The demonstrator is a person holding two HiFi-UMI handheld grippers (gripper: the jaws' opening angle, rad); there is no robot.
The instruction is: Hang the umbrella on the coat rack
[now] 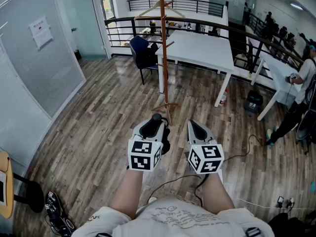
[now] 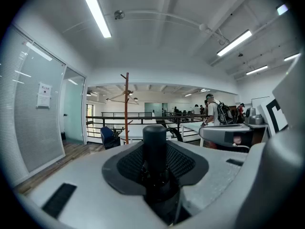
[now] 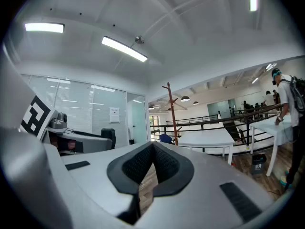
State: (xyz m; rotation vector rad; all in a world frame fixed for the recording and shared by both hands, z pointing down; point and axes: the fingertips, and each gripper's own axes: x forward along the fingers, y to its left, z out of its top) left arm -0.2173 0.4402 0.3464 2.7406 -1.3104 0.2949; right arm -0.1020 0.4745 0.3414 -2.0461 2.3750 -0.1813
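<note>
The wooden coat rack (image 1: 162, 43) stands on the wood floor straight ahead, a few steps away; it also shows as a thin pole (image 2: 126, 109) in the left gripper view and as a pole (image 3: 170, 113) in the right gripper view. My left gripper (image 1: 155, 121) is shut on a black umbrella (image 1: 157, 117), whose round end sticks up between the pads as a cylinder (image 2: 155, 144). The rest of the umbrella is hidden under the gripper. My right gripper (image 1: 194, 125) is beside it, shut, its pads (image 3: 164, 163) meeting at the tips with nothing between them.
White tables (image 1: 202, 46) and a blue chair (image 1: 140, 48) stand behind the rack, with a black railing (image 1: 212, 26) beyond. A glass wall (image 1: 34, 58) runs along the left. A person (image 1: 301, 98) stands at the right. Cables (image 1: 247, 147) lie on the floor.
</note>
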